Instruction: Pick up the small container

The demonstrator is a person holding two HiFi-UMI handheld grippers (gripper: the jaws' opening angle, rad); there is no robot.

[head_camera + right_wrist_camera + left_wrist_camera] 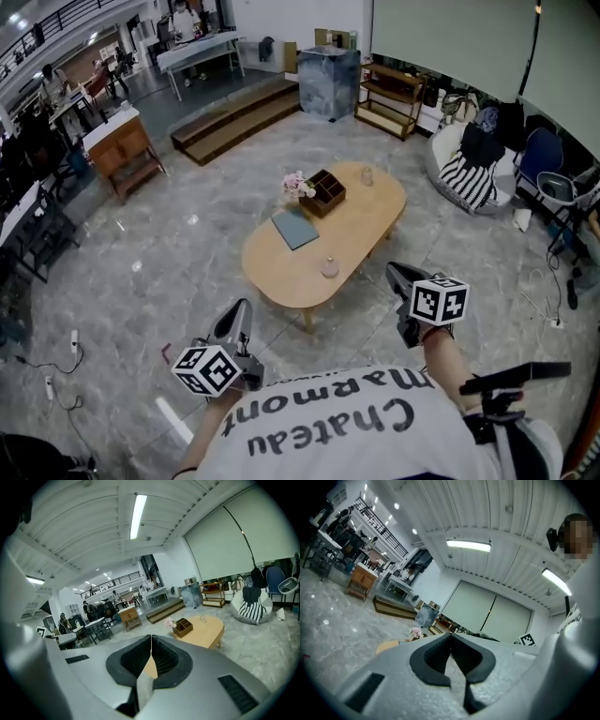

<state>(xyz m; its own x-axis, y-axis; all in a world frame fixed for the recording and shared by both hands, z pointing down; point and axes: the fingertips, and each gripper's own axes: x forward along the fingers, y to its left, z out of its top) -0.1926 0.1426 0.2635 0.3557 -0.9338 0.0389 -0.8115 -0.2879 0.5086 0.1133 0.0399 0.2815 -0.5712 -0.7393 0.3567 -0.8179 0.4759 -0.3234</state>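
A: Where's the small container (329, 268) seen?
B: It's set upright on the oval table (281, 277), close to the near edge, approx. mid-width; it's touched by neither tool
A: Left gripper (243, 307)?
B: It's held close to the person, left of the table's near end & apart from it. The jaws are pressed together, w/ nothing betw. them
A: Right gripper (393, 270)?
B: It's held off the table's near right side, nearer the container but not touching it. The jaws are closed tight too, nothing pinched
A: What else is laid on the table?
B: A blue-grey pad (295, 228) at the middle, a wooden organiser box (323, 192) farther back w/ pink flowers (298, 186) just left of it, & a second glass (367, 175) at the far right
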